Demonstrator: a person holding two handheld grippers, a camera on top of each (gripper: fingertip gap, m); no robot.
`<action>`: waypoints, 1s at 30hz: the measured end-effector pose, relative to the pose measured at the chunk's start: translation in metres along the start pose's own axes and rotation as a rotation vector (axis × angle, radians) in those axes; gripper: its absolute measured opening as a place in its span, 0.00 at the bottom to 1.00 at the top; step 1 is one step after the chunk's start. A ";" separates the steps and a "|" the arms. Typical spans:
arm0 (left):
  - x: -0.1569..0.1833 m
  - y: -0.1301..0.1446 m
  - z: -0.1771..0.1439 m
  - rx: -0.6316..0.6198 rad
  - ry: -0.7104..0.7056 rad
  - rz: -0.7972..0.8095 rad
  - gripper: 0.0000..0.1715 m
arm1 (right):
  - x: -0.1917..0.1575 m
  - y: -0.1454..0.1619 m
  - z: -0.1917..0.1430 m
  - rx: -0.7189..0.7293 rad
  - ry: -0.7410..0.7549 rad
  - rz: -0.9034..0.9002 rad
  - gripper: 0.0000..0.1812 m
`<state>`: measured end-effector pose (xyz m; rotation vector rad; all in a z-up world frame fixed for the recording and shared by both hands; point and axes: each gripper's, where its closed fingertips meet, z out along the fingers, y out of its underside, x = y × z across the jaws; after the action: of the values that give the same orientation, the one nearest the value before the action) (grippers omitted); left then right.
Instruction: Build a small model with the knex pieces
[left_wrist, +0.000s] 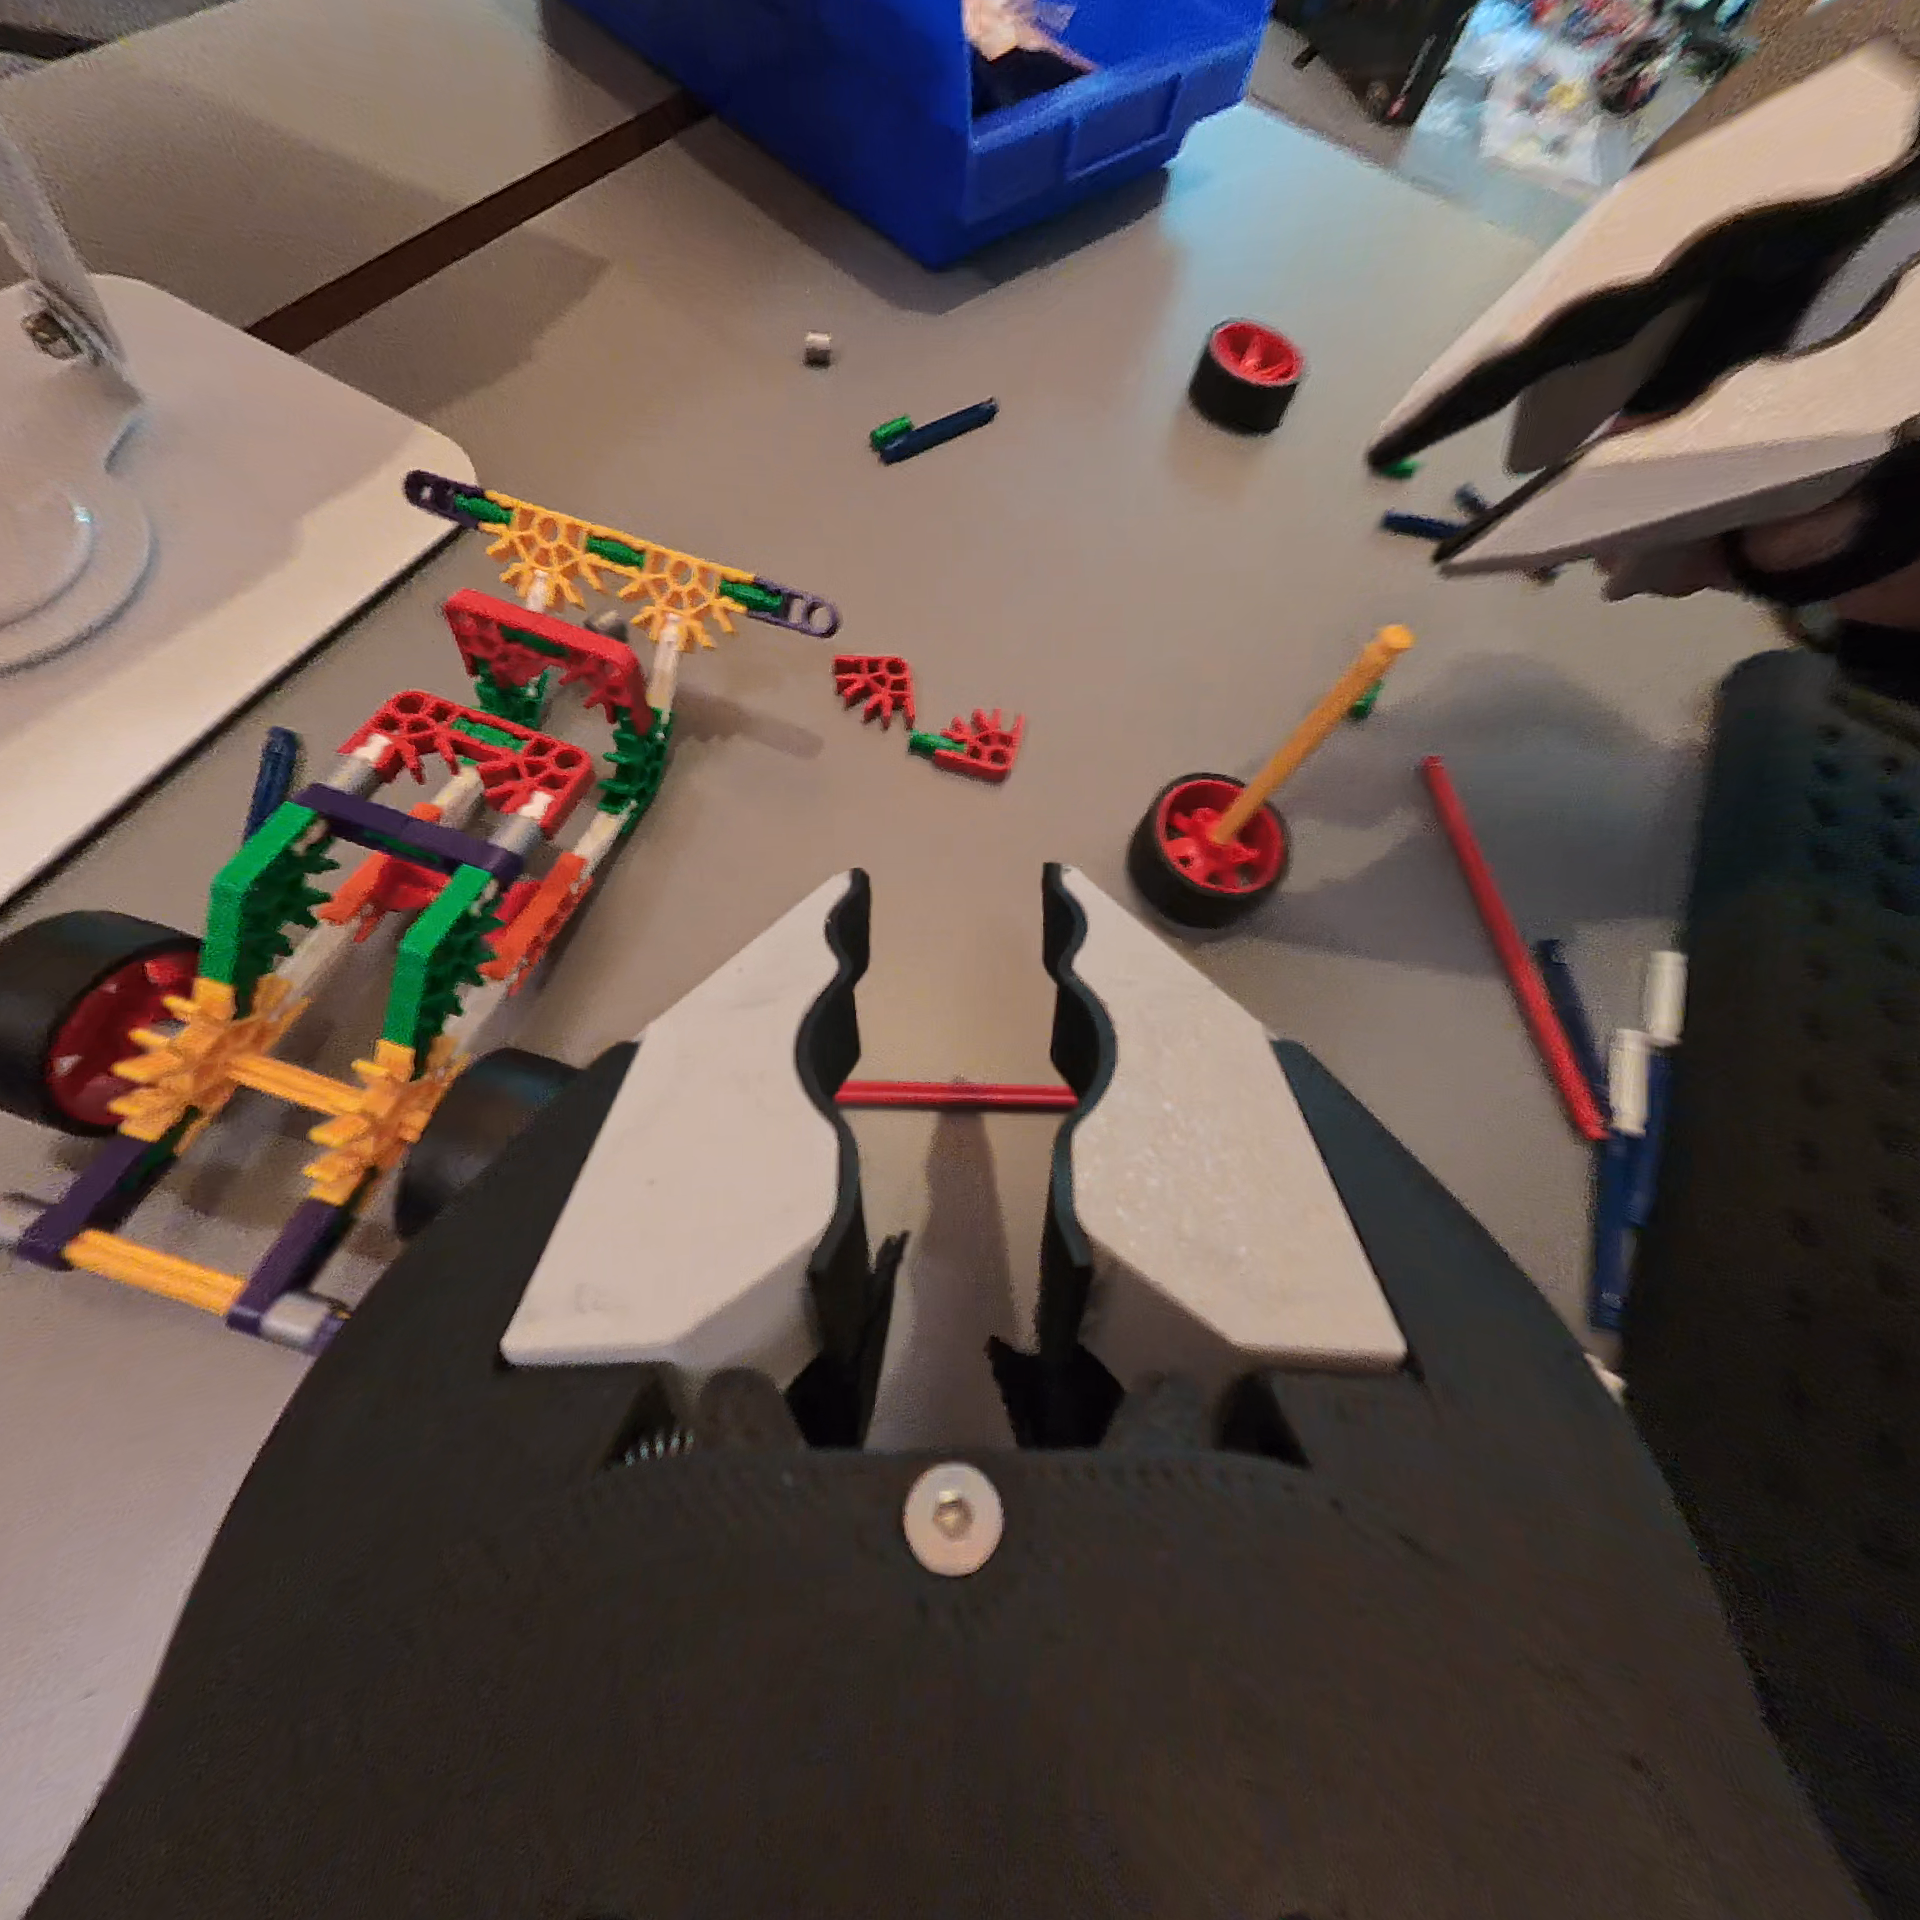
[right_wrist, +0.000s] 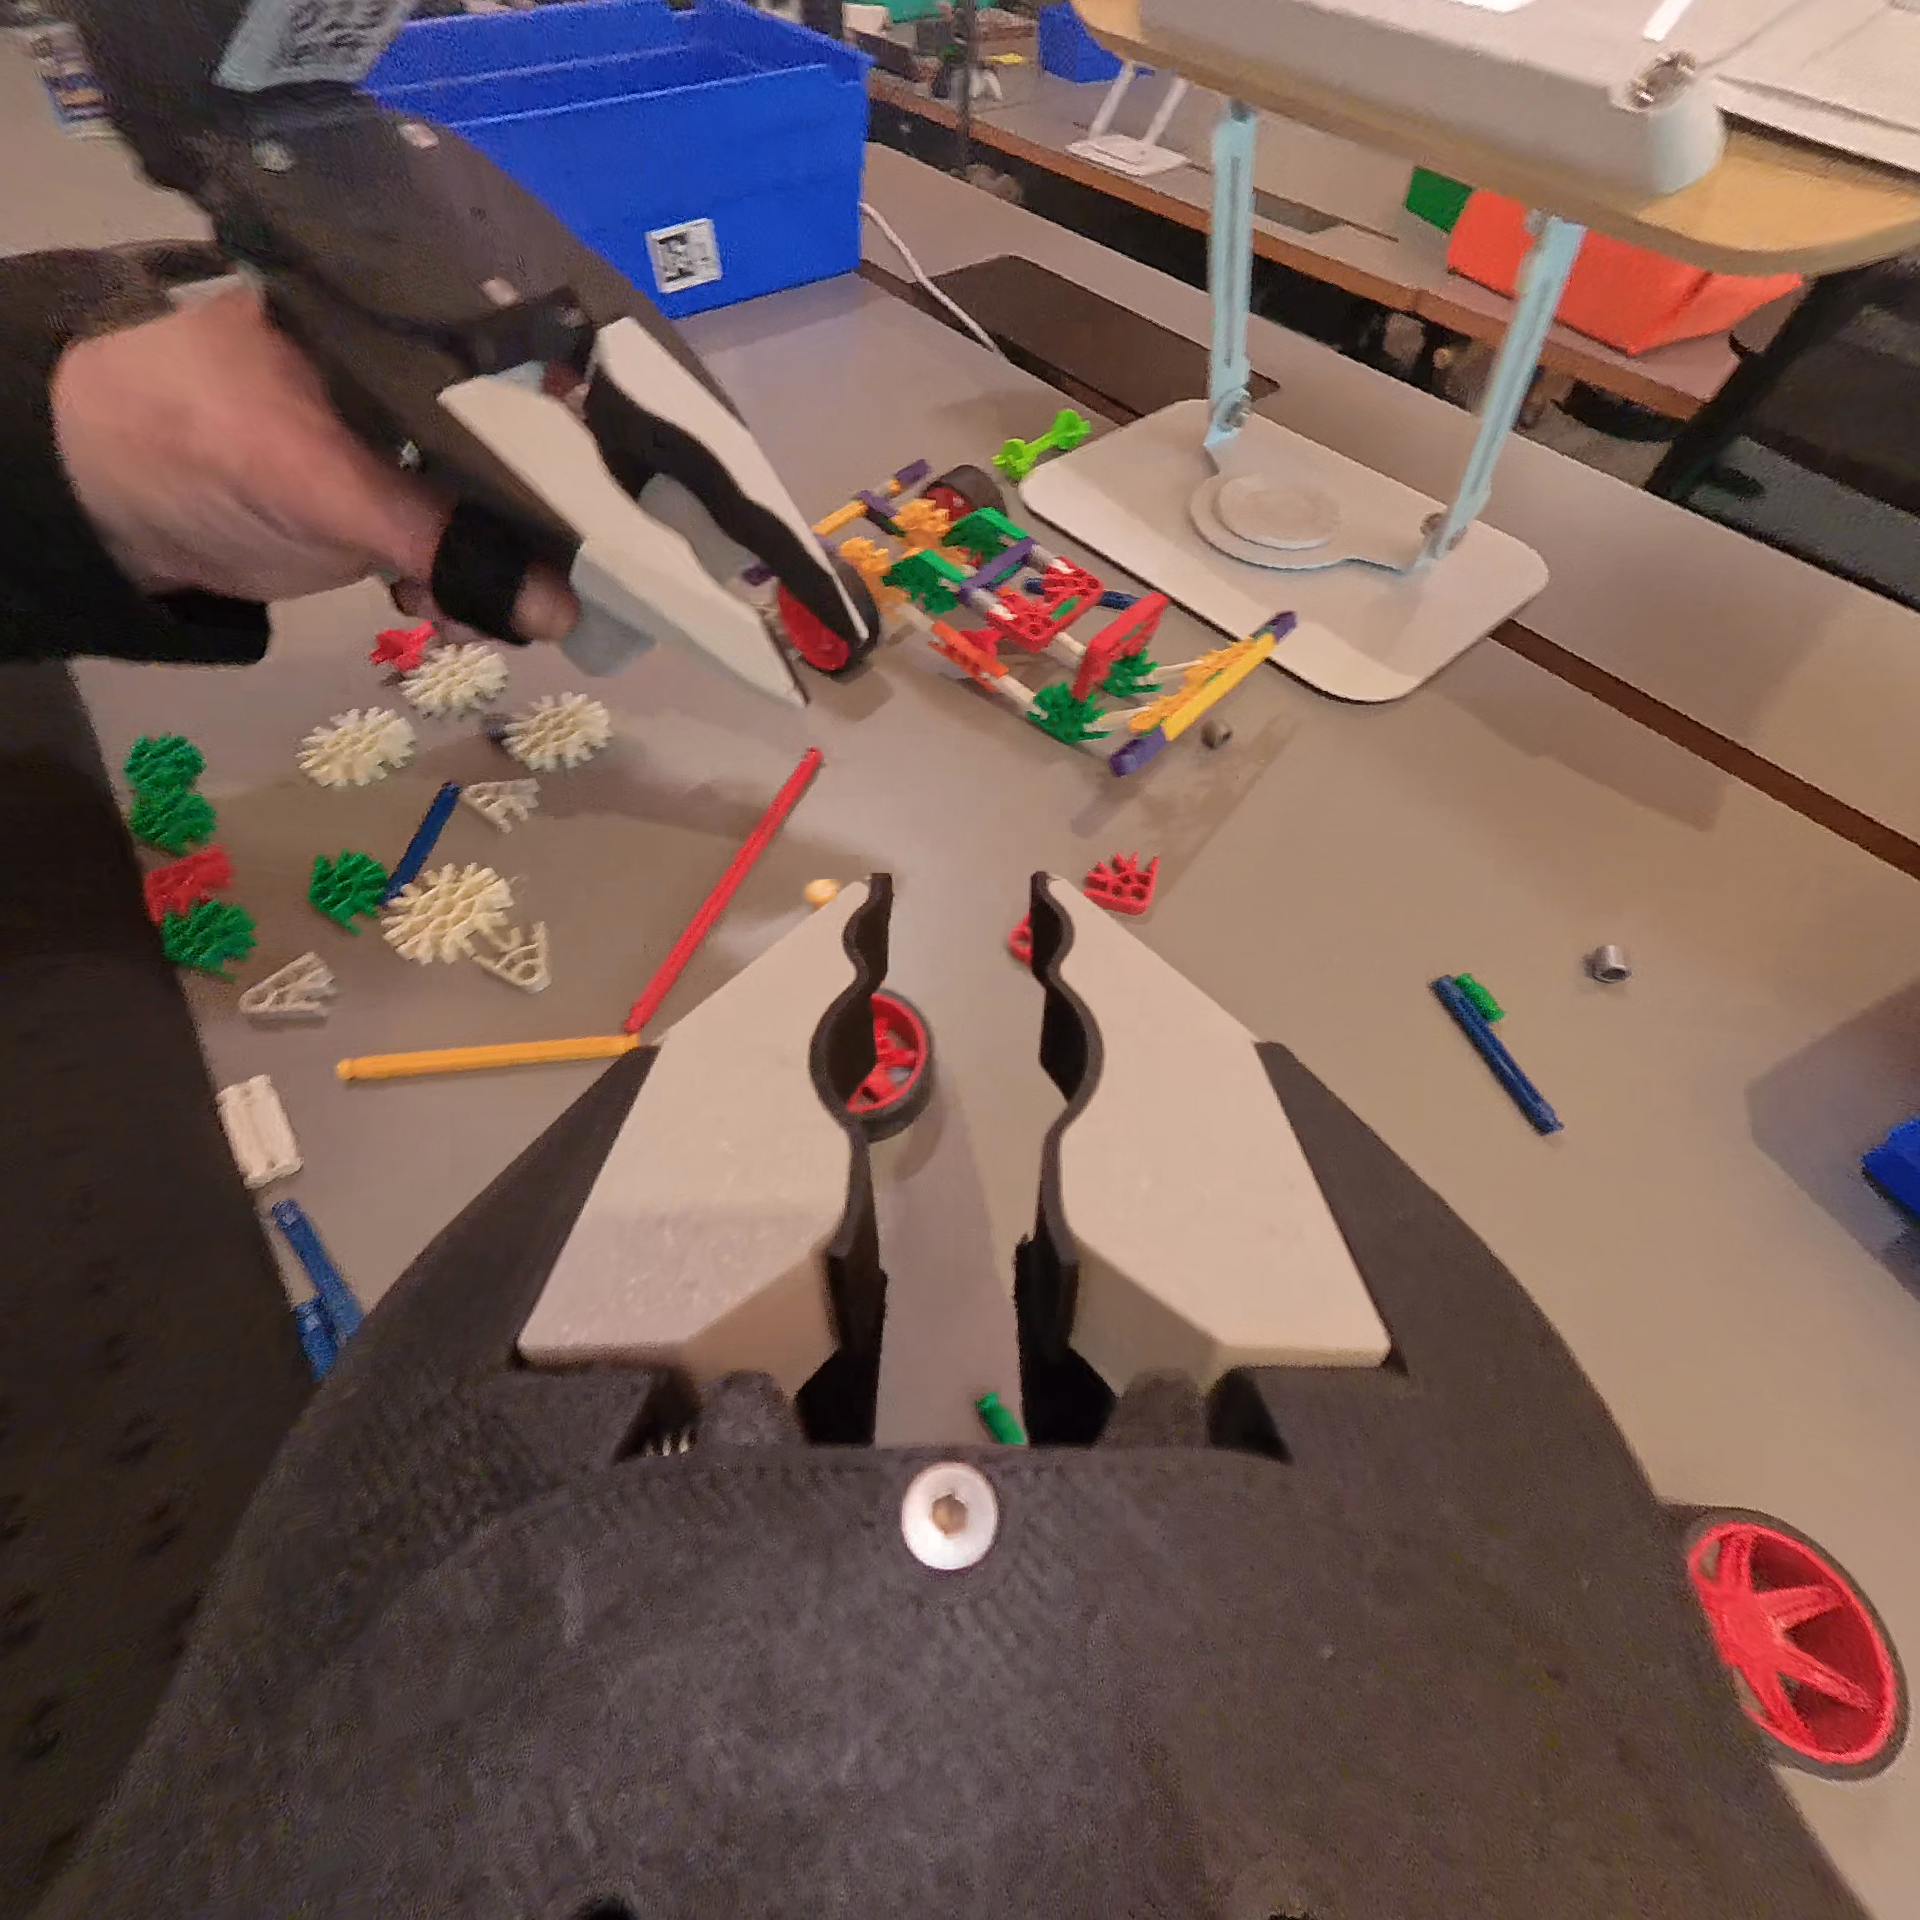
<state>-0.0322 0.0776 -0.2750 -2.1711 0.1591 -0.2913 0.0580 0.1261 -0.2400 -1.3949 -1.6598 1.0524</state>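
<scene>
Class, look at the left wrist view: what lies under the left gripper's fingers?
Under the left gripper, a red rod lies across the gap on the grey table. Both its ends are hidden beneath the fingers.

Right gripper (right_wrist: 958, 904) above grey table (right_wrist: 1351, 935), jaws apart, empty. Red-hubbed wheel (right_wrist: 894, 1060) below, beside left finger. Red rod (right_wrist: 727, 894) and yellow rod (right_wrist: 478, 1060) left. Left gripper (right_wrist: 826, 665) near toy car (right_wrist: 1018, 613).

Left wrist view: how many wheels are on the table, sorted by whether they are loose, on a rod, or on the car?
Wheel lying alone: 1
Wheel on a yellow rod: 1
Wheels on the model car: 2
Total: 4
</scene>
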 end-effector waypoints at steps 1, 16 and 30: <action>-0.007 0.001 0.007 -0.026 -0.045 0.038 0.20 | 0.009 0.000 0.004 -0.010 0.013 0.022 0.15; -0.109 0.015 0.026 -0.299 -0.328 0.295 0.32 | 0.140 0.001 0.140 -0.211 -0.035 0.007 0.15; -0.128 0.048 0.017 -0.343 -0.305 0.186 0.24 | 0.148 0.020 0.212 -0.398 -0.200 -0.374 0.09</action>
<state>-0.1511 0.0920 -0.3425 -2.4858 0.2497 0.1880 -0.1481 0.2443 -0.3426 -1.1691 -2.2650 0.6862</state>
